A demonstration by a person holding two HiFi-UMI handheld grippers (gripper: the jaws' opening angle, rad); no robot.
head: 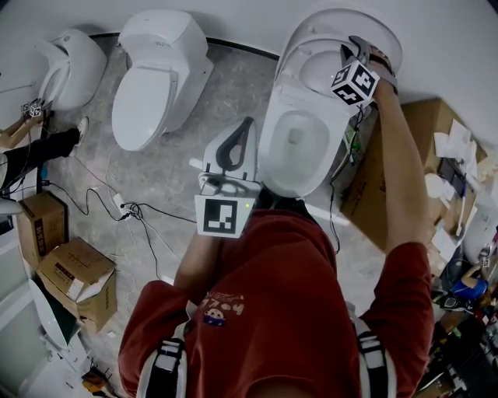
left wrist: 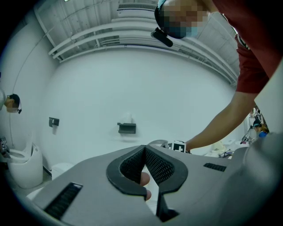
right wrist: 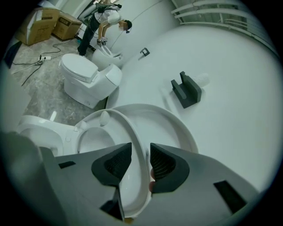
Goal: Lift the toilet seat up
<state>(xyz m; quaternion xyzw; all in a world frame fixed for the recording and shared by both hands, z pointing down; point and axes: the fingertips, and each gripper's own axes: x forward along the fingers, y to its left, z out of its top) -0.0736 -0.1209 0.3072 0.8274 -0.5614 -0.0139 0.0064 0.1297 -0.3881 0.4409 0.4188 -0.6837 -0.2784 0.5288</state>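
The white toilet's bowl (head: 272,155) stands open in front of me, with its seat ring (head: 299,53) tipped up close to the raised lid (head: 350,22) by the wall. My right gripper (head: 347,54) reaches to the top of that ring. In the right gripper view the seat ring (right wrist: 132,128) runs between the jaws of the right gripper (right wrist: 140,155) with a slim gap on each side, so it is open; the lid (right wrist: 179,128) stands just behind. My left gripper (head: 247,124) hovers near my body, left of the bowl. The left gripper (left wrist: 144,148) is shut on nothing.
A second toilet (head: 156,78) and a third (head: 70,66) stand to the left. Cables (head: 132,210) trail over the floor near cardboard boxes (head: 78,276). A large carton (head: 424,148) sits right of the bowl. A dark bracket (right wrist: 186,90) is on the wall. Another person (right wrist: 104,22) bends far off.
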